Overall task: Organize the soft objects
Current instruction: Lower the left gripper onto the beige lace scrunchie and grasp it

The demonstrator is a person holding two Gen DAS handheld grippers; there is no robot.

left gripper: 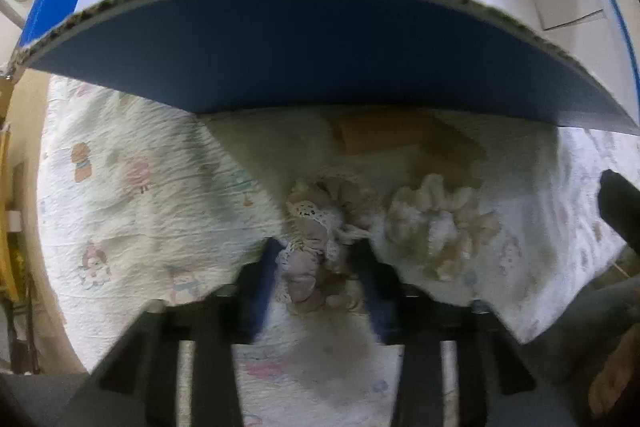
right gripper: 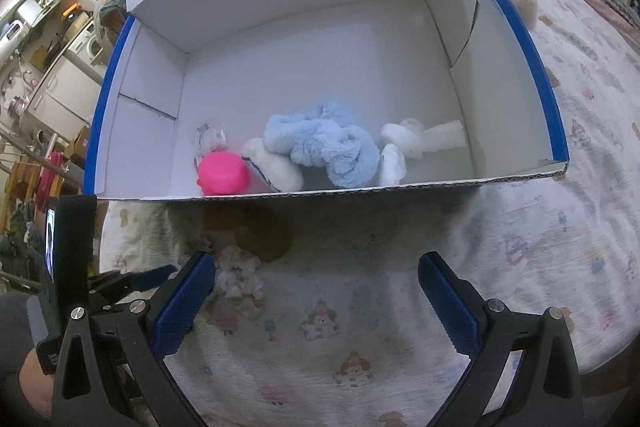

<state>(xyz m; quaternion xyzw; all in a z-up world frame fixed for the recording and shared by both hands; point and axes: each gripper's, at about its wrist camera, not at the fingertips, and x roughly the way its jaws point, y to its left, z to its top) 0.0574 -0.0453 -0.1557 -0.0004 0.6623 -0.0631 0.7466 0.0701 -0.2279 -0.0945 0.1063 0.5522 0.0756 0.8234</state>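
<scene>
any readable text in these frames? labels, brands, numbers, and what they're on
None readable.
Box: faint marks along the blue outer side, too small to read.
Bedsheet: cartoon prints only, no words.
Small screen beside the left claw: lit, content too small to read.

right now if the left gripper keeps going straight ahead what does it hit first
The small lace-trimmed doll between the left gripper fingers, which look closed on it; beyond lies the box's blue wall.
</scene>
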